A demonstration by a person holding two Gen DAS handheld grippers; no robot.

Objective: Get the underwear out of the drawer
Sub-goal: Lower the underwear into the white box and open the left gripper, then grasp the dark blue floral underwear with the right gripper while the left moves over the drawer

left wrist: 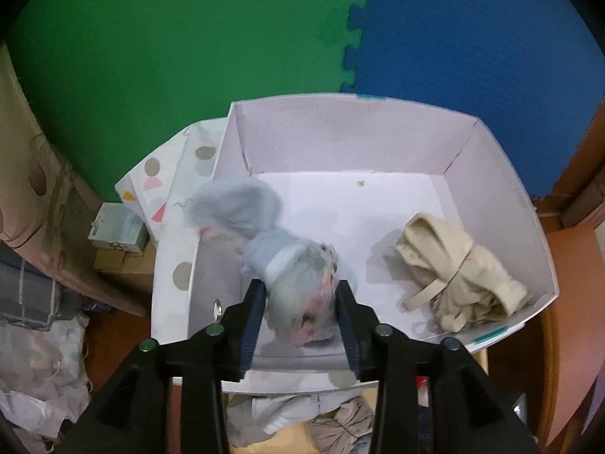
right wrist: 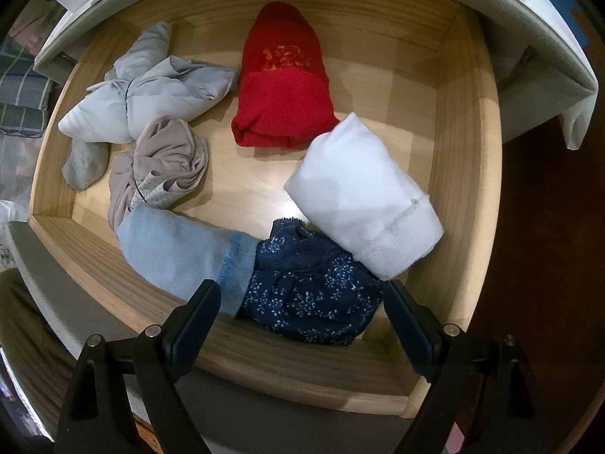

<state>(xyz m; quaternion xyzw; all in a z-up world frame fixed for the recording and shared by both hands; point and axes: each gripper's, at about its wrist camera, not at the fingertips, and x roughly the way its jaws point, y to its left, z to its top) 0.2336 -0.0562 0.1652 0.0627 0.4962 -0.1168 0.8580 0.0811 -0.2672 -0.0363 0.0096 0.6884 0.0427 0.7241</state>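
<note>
Drawer (right wrist: 469, 151) holds six bundles. Right gripper (right wrist: 302, 299) spread wide above navy floral underwear (right wrist: 310, 295) at near edge, no contact. Left gripper (left wrist: 300, 295) part-open, blurred grey-blue underwear (left wrist: 280, 257) between fingers over white box (left wrist: 340, 132); beige bundle (left wrist: 457, 268) inside right.

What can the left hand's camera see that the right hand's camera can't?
Only the left wrist view shows the white box, a beige garment lying in it, a blurred grey-blue garment between the left gripper's fingers, and the green and blue floor mats. Only the right wrist view shows the wooden drawer with red, white and navy flowered pieces under the open right gripper. Both show black gripper fingers and clothes.
</note>
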